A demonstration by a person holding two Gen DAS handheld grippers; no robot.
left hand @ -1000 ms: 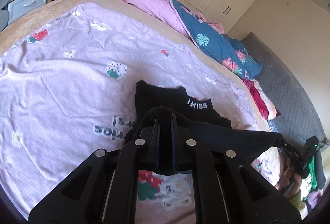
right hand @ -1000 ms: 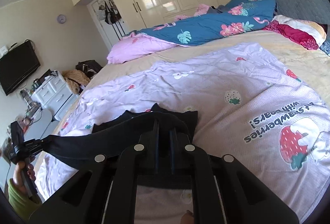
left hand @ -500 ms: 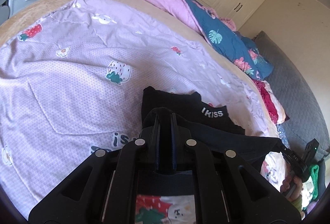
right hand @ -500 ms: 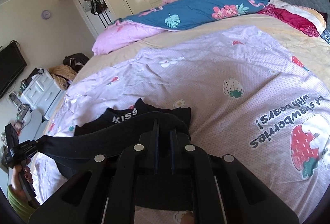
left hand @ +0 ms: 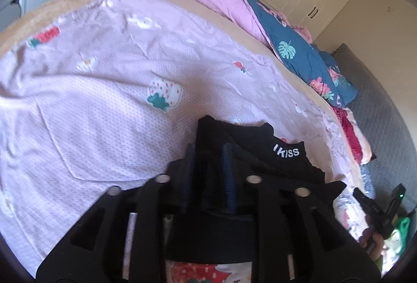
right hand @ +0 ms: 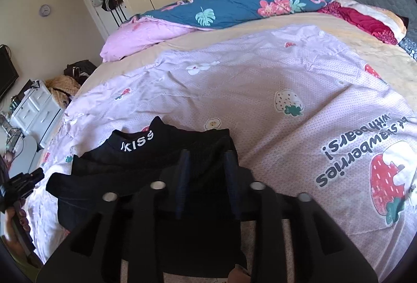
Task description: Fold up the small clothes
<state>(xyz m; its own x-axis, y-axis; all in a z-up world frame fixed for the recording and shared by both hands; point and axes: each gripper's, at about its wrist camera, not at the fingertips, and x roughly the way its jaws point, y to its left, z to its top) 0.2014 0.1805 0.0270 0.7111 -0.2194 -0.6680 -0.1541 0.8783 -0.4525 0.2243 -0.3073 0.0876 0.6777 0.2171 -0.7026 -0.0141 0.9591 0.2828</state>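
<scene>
On the bed, in the left wrist view, a black garment (left hand: pixel 250 152) with a white "KISS" collar lay on a lilac strawberry-print sheet (left hand: pixel 104 90). The left tongs (left hand: pixel 207 150) stood spread apart, fingers over the garment's folded edge, gripping nothing. The right tongs (left hand: pixel 375 207) showed at the far right edge.

In the right wrist view, the same garment (right hand: pixel 146 165) lay folded near the sheet's (right hand: pixel 260 90) front edge. The right tongs (right hand: pixel 207 155) were likewise spread, fingers resting over the dark fabric. A blue floral duvet (right hand: pixel 234 6) lay bunched behind.
</scene>
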